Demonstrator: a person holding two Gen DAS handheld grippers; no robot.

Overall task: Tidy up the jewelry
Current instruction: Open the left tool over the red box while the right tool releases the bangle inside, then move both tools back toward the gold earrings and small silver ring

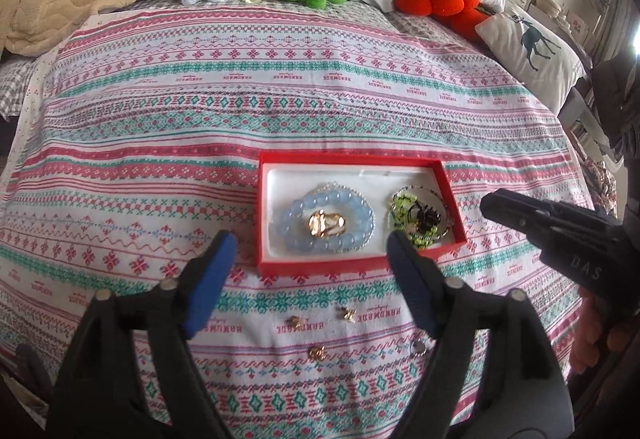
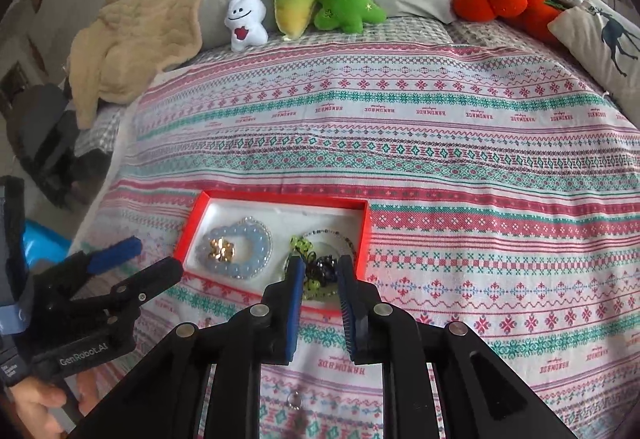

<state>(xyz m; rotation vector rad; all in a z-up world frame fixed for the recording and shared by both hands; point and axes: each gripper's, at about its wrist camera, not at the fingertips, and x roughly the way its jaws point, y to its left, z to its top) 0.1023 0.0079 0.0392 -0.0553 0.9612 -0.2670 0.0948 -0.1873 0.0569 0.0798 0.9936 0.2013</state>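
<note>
While the shallow red cardboard box [image 1: 262, 215] on the patterned bed cover [image 1: 160, 127] collects a pale-blue bead bracelet [image 1: 362, 205], four small gold and silver pieces [image 1: 347, 313] wait along the bed's near edge, left hand-held gripper [image 1: 310, 243] wide open and empty, right hand-held gripper [image 2: 320, 267] slightly parted, holding nothing.

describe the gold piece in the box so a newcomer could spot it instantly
On the patterned bedspread lies a shallow red box with a white lining. In its left half, a ring of pale blue beads encircles the gold piece. It is the only shiny gold item in the box; similar small pieces lie outside on the cloth.
</note>
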